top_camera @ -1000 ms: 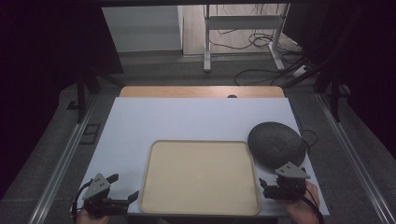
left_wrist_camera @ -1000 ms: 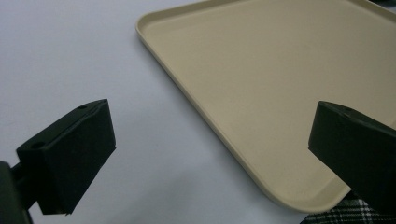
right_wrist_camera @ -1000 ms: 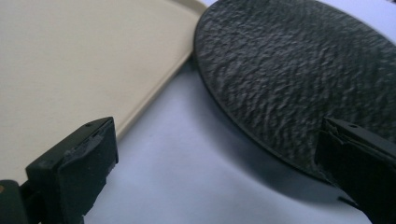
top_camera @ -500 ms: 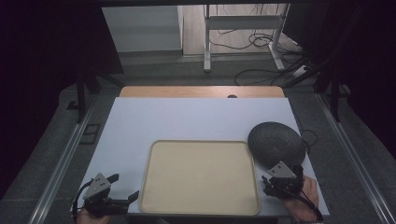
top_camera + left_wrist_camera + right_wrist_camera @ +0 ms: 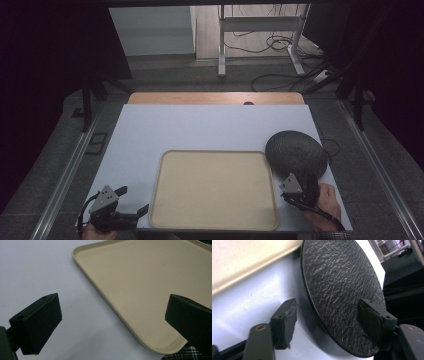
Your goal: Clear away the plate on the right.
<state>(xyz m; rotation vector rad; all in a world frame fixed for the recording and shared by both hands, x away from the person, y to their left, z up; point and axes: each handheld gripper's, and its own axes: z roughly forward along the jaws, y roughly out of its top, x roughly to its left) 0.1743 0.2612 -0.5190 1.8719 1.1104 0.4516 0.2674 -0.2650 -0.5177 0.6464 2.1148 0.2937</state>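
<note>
**A:** So, the dark plate — where is it sitting?

**B:** Flat on the white table, at its right side, just beside the right edge of the beige tray. Its surface is rough and pebbled, like slate or textured stoneware.

**A:** How would it handle, do you think?

**B:** Stiff and fairly heavy, I'd judge, and likely to chip if dropped. The grainy face should give the pads some bite, so it looks less slippery than glazed ware. It lies low, so the near rim is the only place to take hold: one jaw slid under the edge, the other on top.

**A:** And the right gripper?

**B:** Its jaws have just been closing and straddle the plate's near rim, one over the table, the other over the plate's face. They stand apart, not yet pinching.

**A:** The left gripper?

**B:** Wide apart, holding nothing, at the tray's near left corner.
</note>
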